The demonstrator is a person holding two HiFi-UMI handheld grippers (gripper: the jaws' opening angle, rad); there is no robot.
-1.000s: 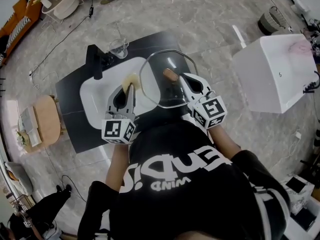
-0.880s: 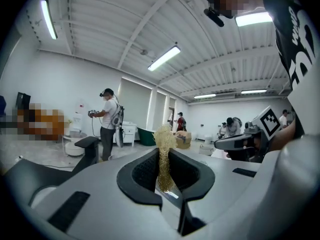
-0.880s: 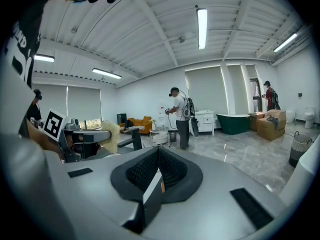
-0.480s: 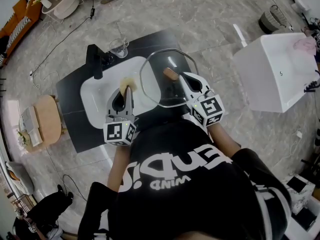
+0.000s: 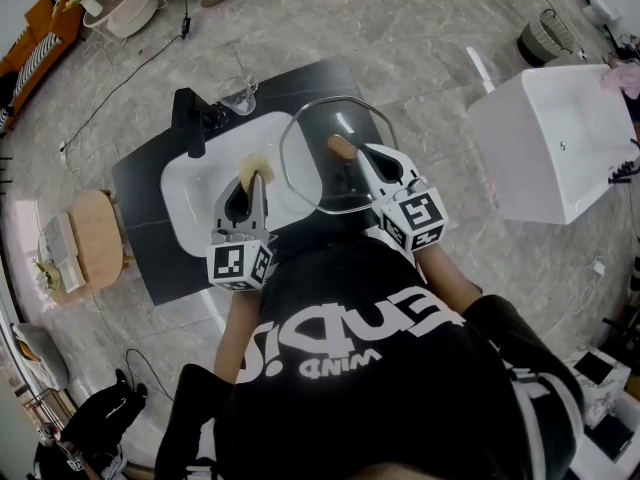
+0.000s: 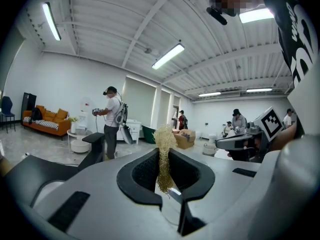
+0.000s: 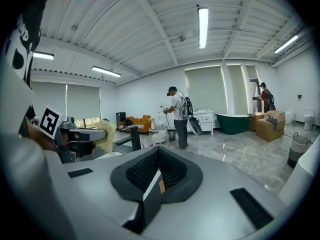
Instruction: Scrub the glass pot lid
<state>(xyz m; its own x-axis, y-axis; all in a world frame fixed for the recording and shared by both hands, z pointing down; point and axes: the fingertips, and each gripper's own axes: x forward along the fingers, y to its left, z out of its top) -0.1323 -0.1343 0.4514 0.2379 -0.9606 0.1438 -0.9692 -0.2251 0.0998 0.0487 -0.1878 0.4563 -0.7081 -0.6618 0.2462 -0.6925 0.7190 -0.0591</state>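
While right tool grips glass pot lid | left tool — pinching scrubber — sits beside its rim

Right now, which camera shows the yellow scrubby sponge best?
The left gripper view: the scrubber stands close-up, pinched between the fingers. The head view shows it small over the sink; the right gripper view catches it off to the left.

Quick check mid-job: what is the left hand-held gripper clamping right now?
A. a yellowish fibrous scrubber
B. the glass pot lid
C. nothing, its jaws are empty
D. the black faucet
A: the left hand-held gripper has its jaws pinched on the yellowish fibrous scrubber, while the glass pot lid is held by the right hand-held gripper.
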